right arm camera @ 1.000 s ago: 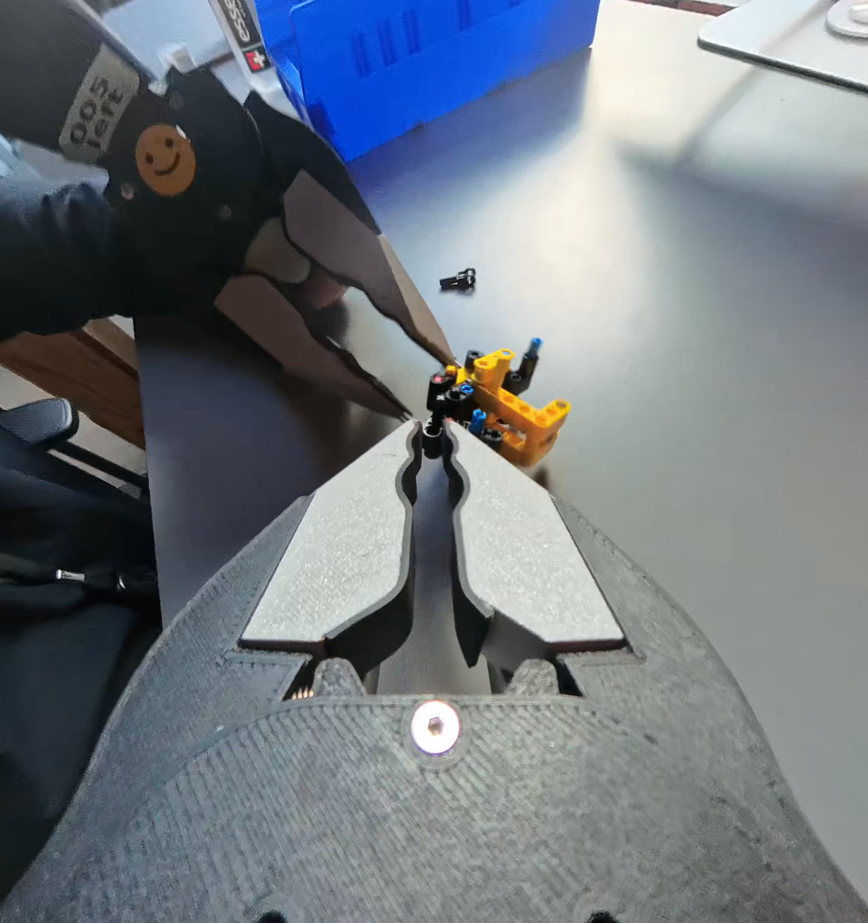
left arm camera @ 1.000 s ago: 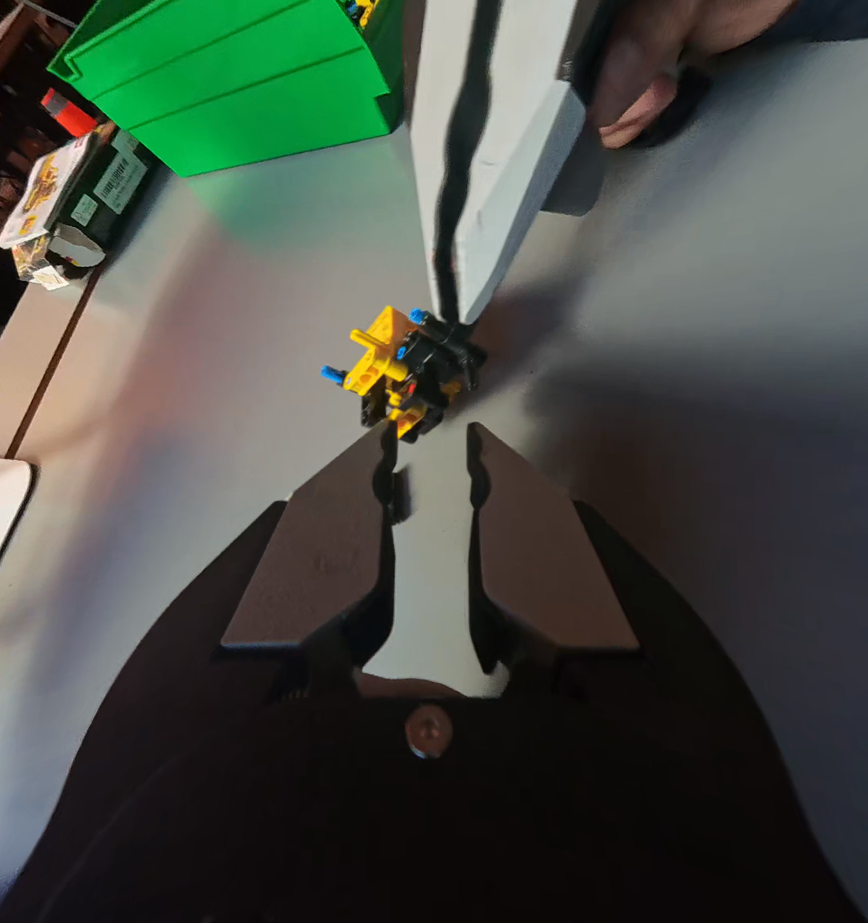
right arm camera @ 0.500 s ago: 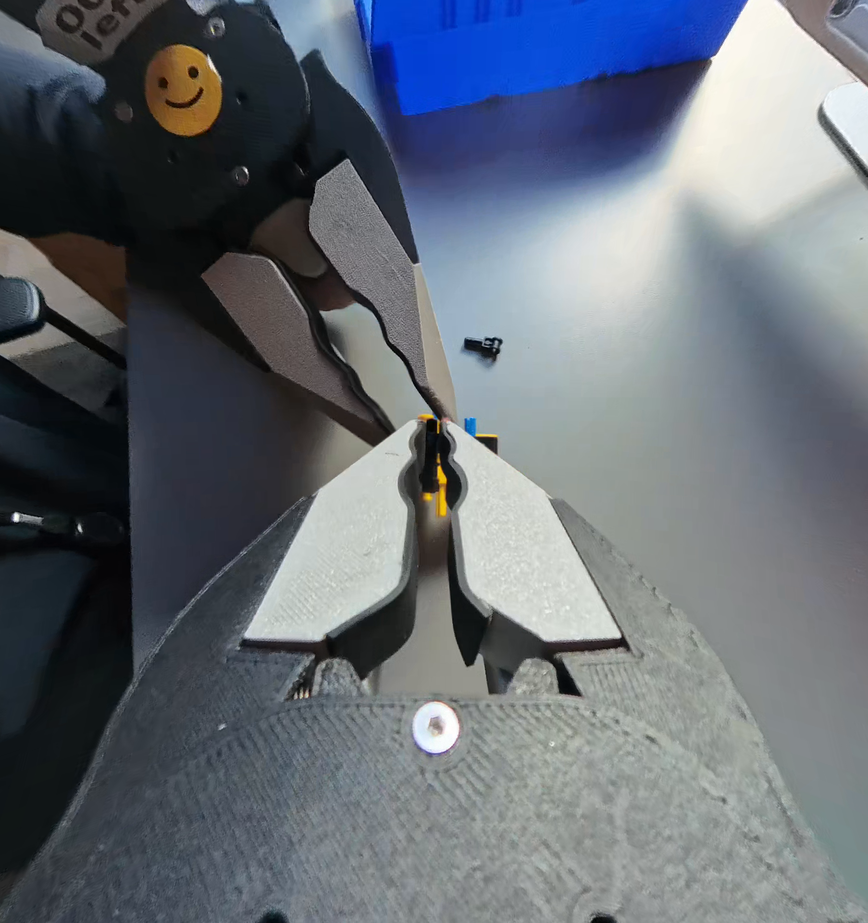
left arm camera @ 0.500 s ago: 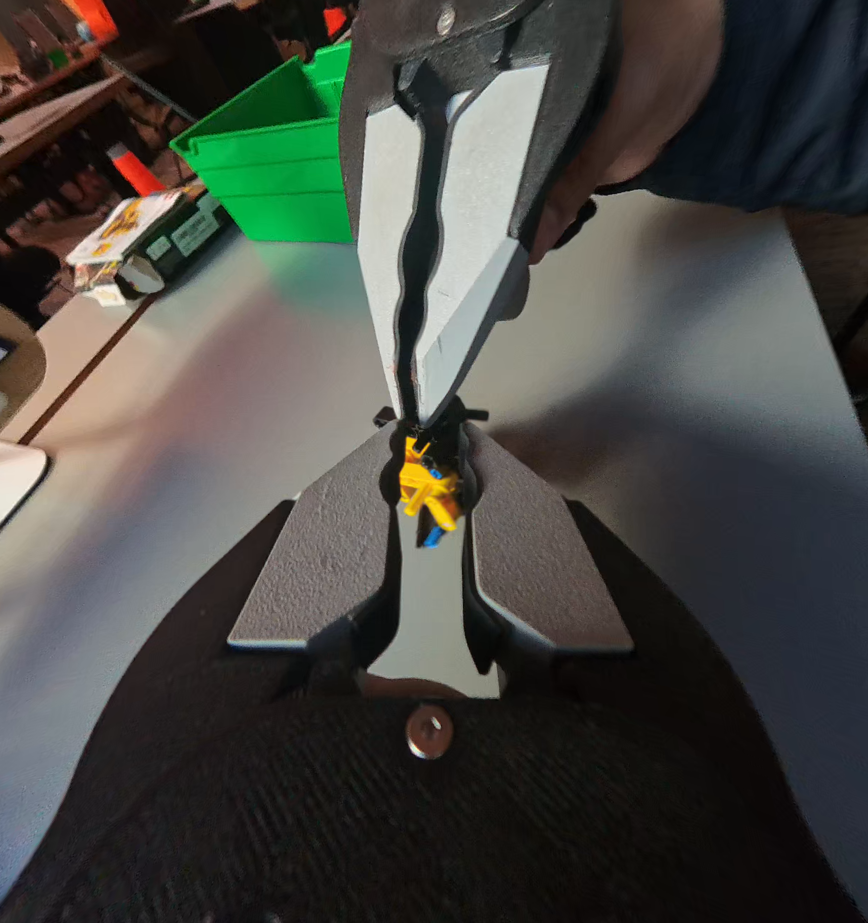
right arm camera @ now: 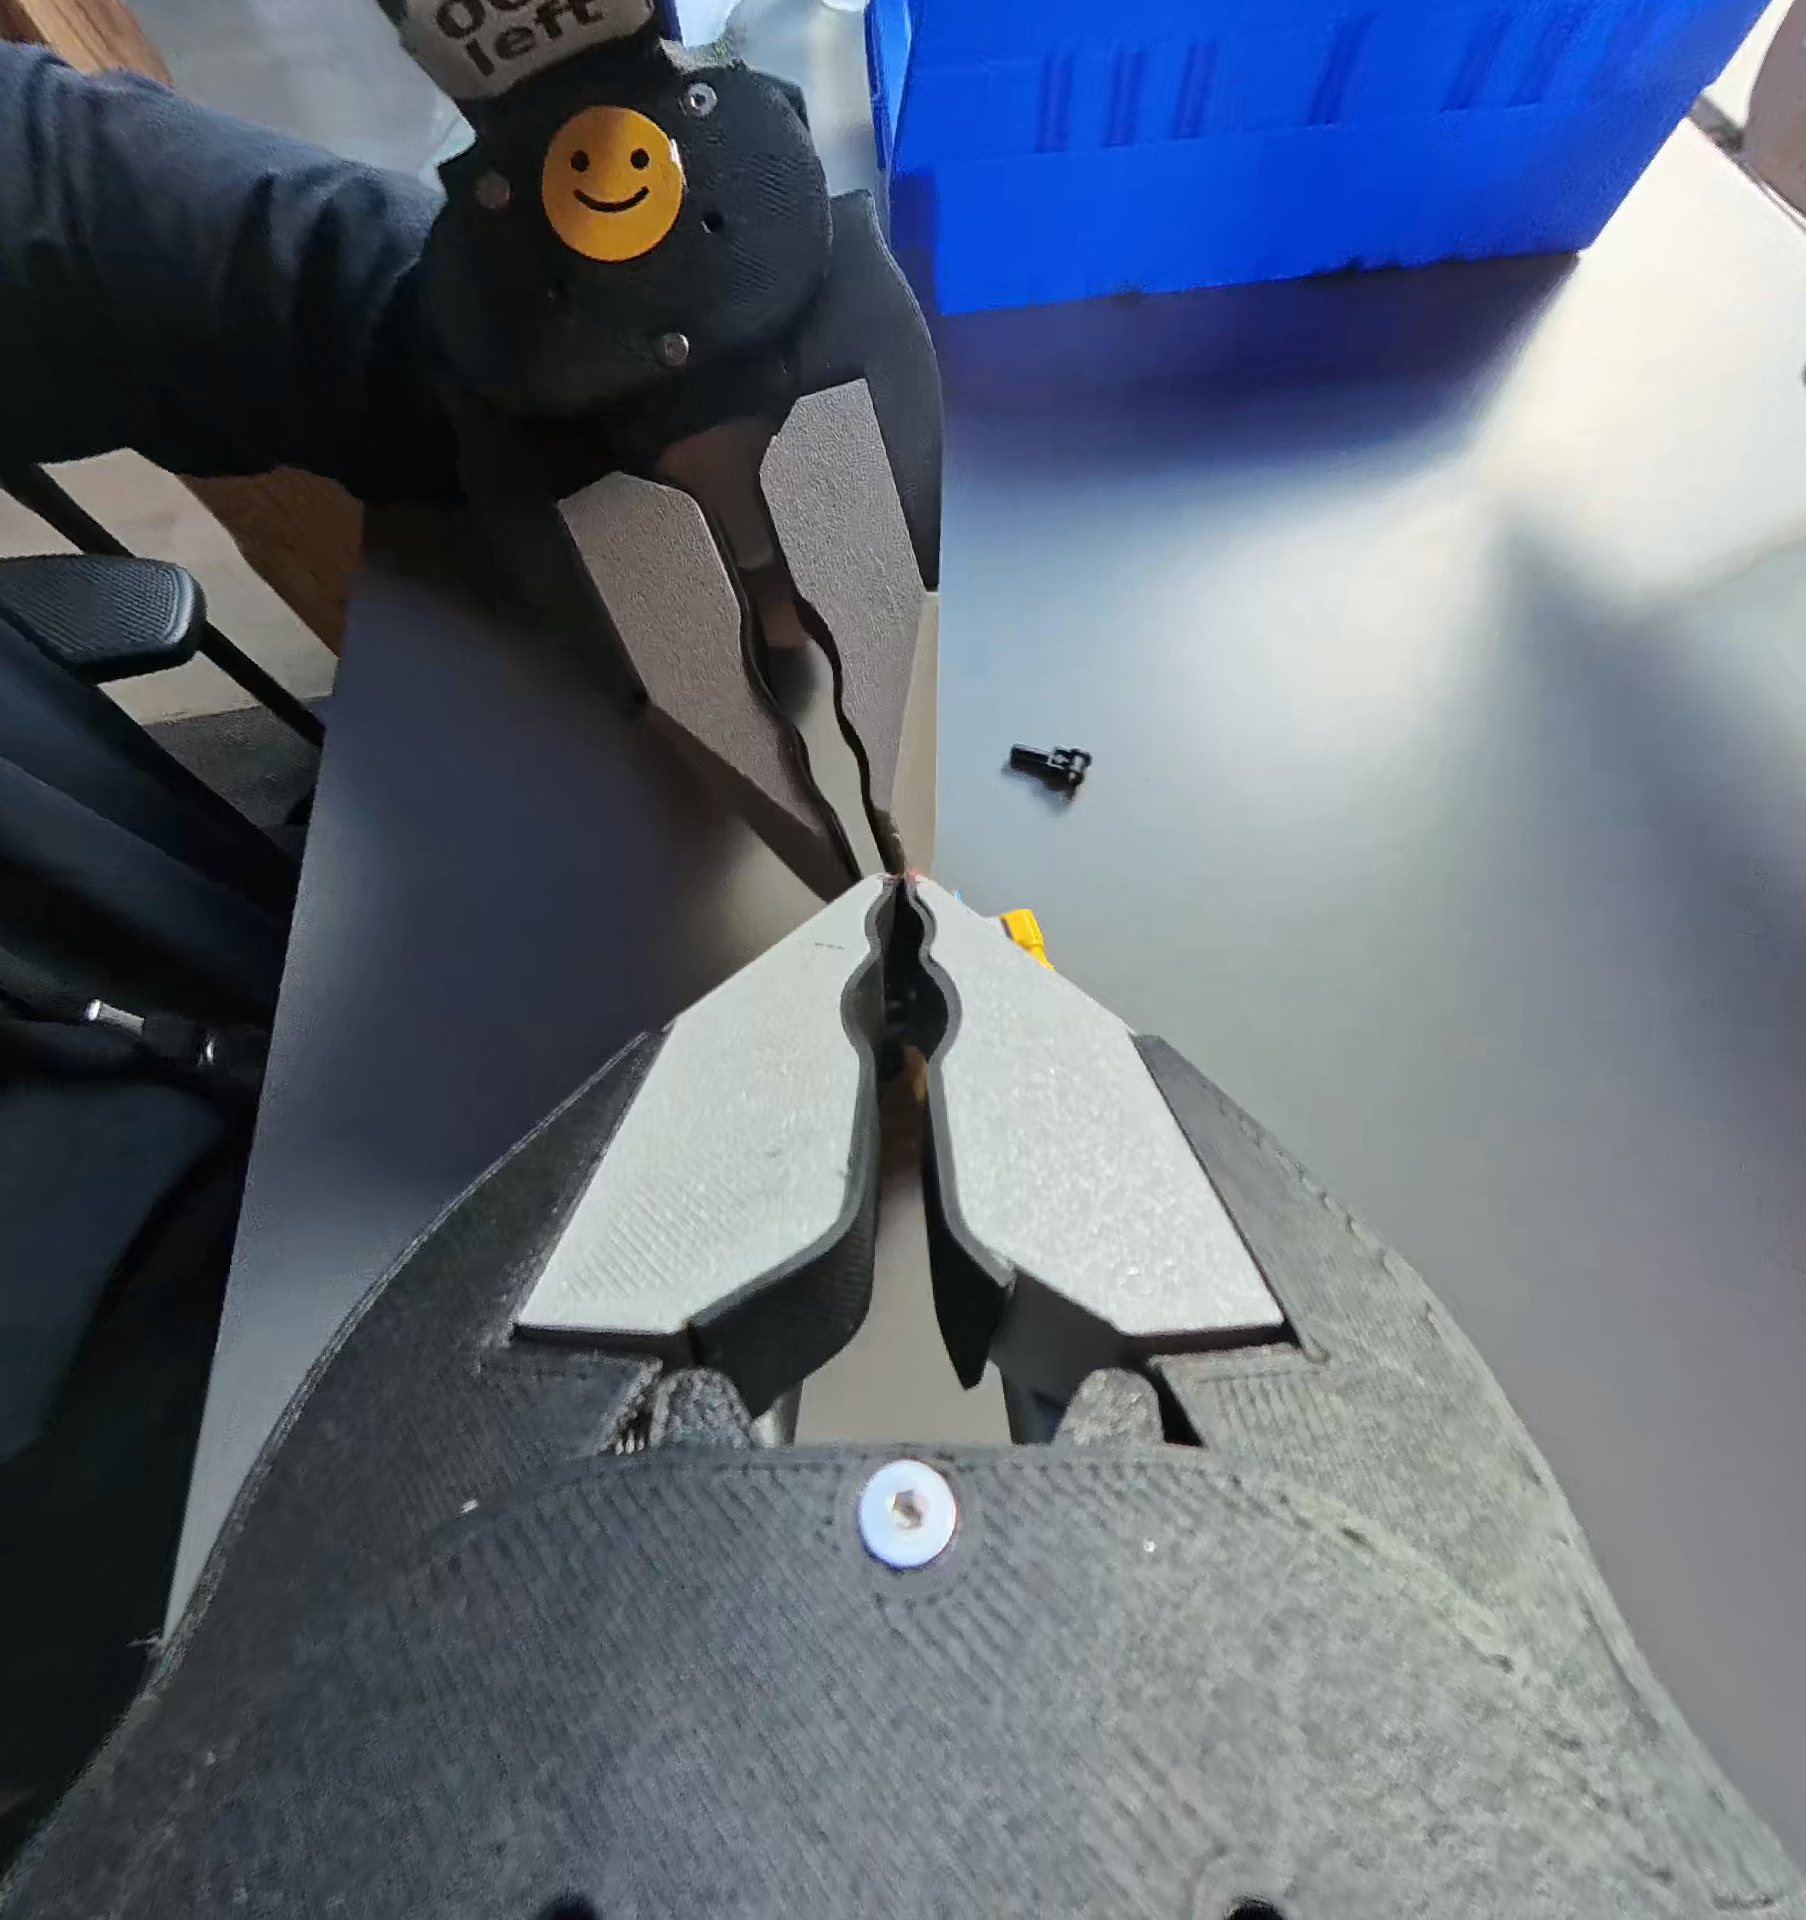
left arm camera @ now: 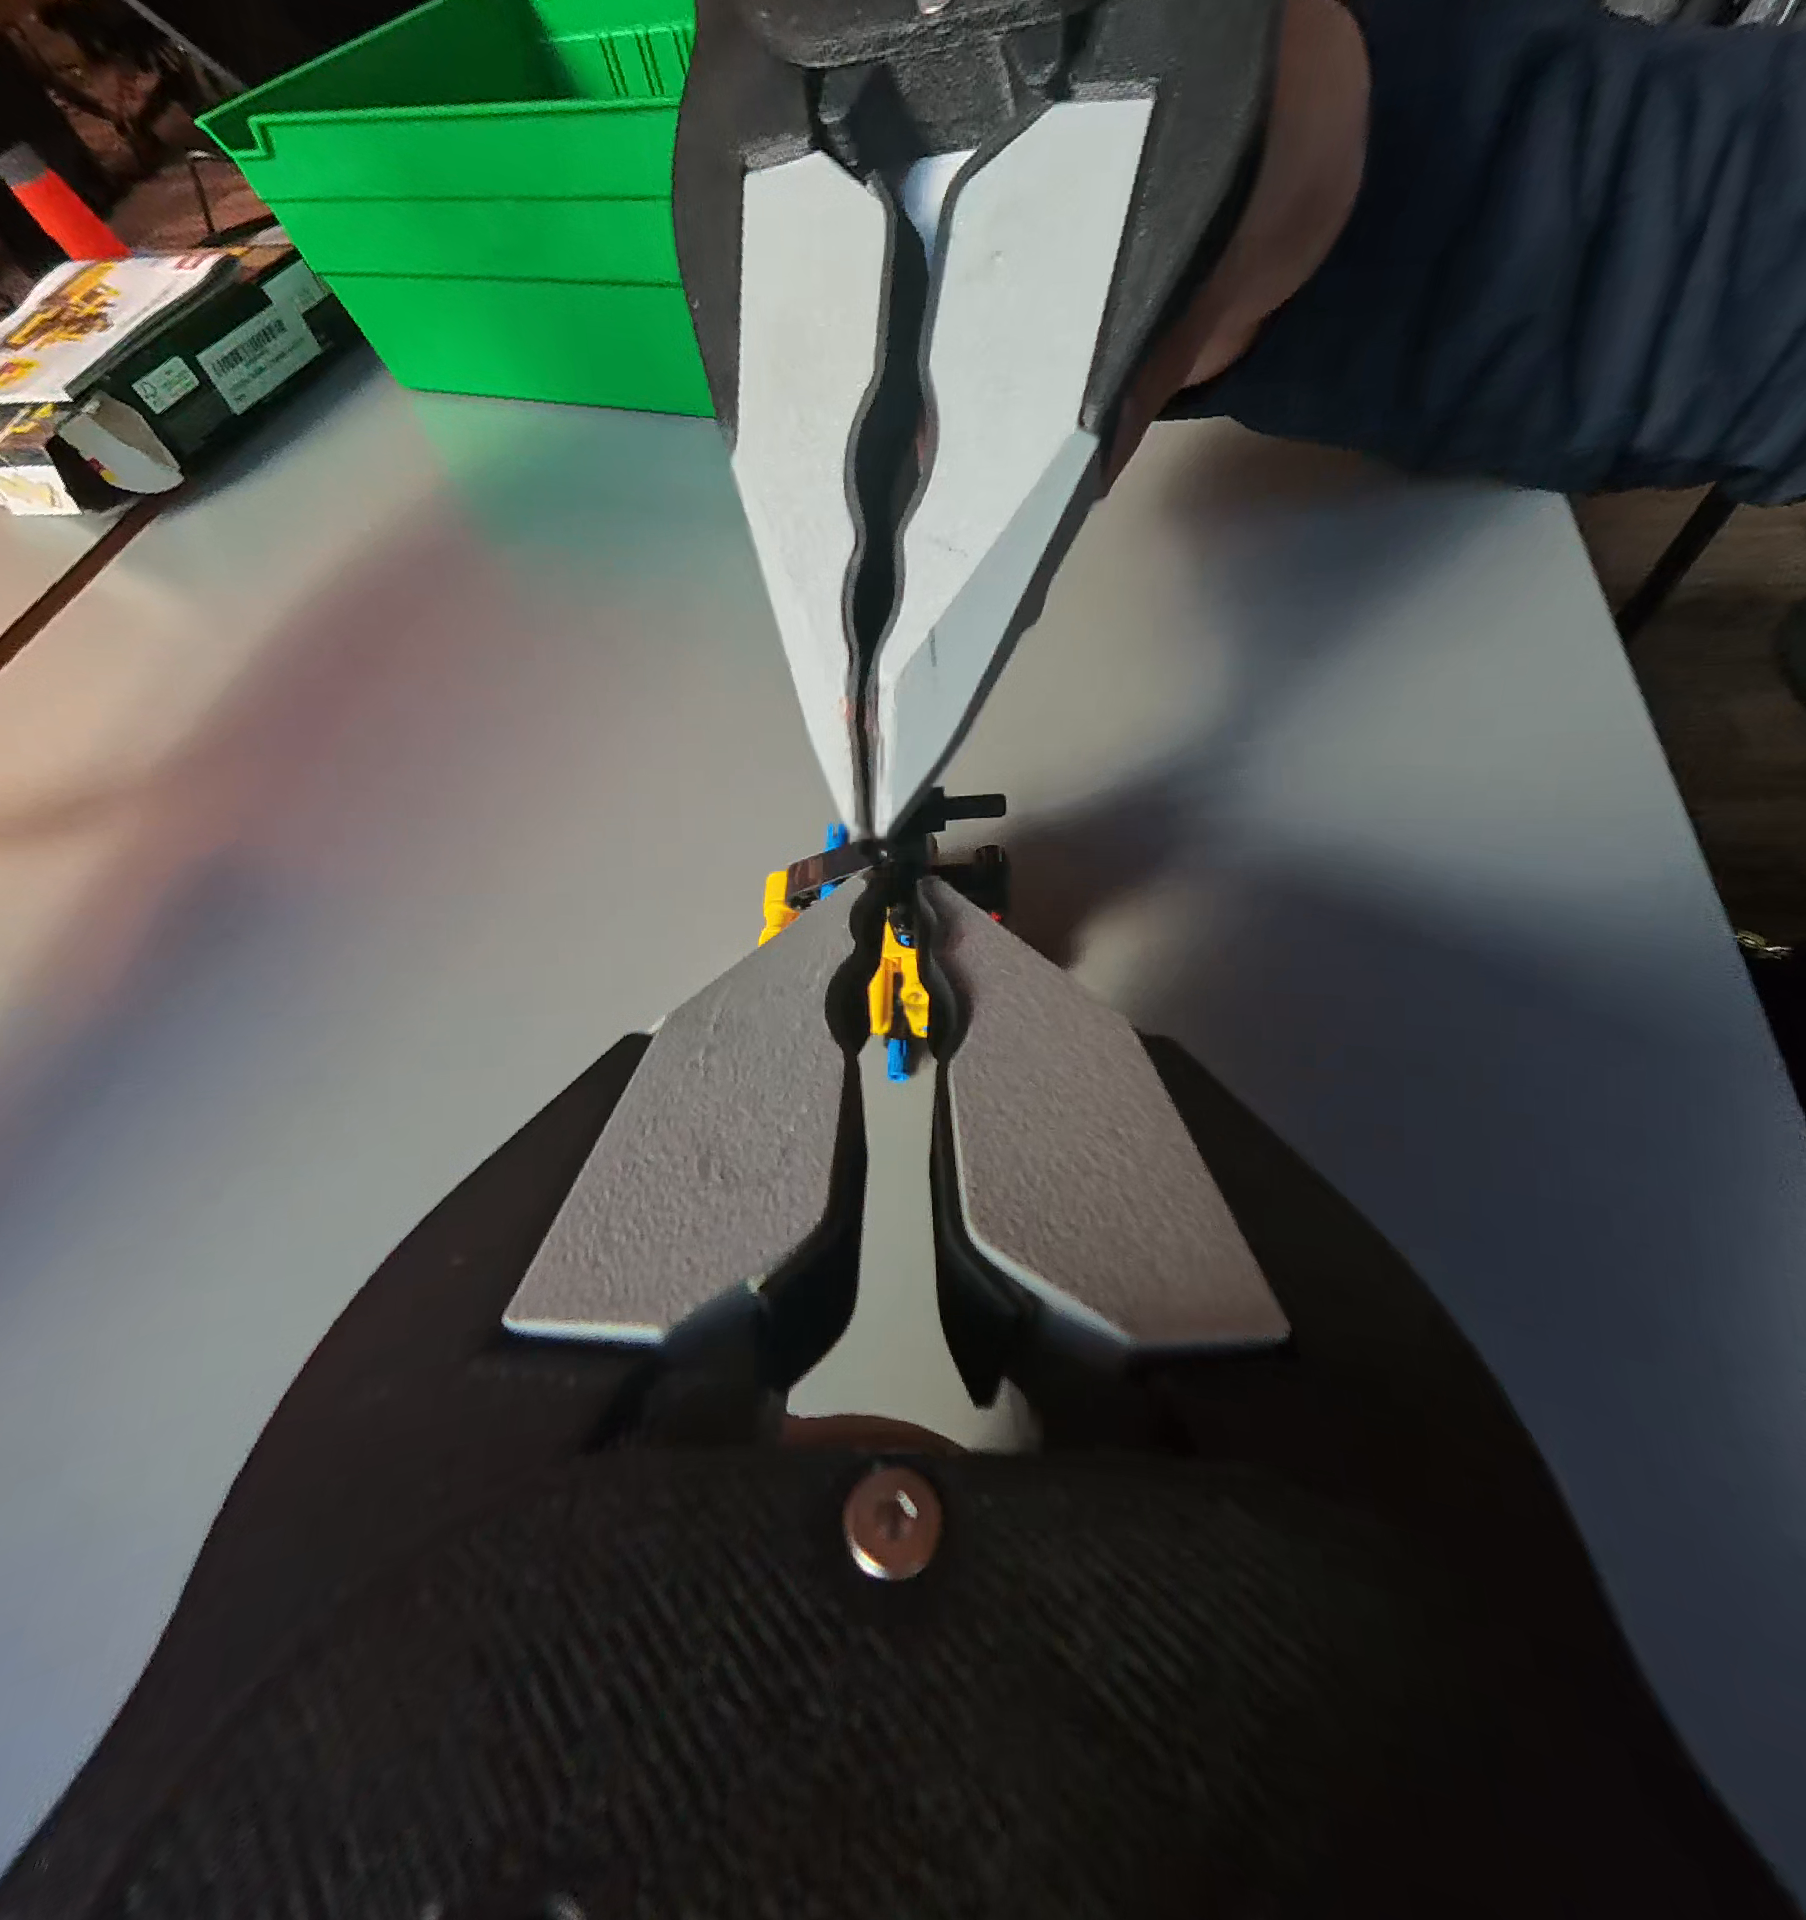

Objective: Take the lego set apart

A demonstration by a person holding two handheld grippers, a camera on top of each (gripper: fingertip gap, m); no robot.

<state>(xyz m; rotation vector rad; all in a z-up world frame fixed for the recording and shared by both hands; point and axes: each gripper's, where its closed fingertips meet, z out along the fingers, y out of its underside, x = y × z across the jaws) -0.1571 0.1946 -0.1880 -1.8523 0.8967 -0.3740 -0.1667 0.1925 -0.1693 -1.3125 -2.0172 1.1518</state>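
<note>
Left gripper (left arm camera: 894, 935) fingers clamp the lego set (left arm camera: 897, 987); right gripper (right arm camera: 899, 904) fingers pinch its far end. Light, rigid, small; best gripped at the beams.

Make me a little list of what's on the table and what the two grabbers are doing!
Held thing: small yellow, black and blue lego assembly
Left hand-held gripper: shut on the assembly's yellow part
Right hand-held gripper: shut on the assembly's black end, tip to tip with the left one
Loose piece: small black lego pin, lying apart on the table
Surface: smooth grey table
Bins: green plastic bin and blue plastic bin at the far edges
Also: printed booklet on a dark box
</note>
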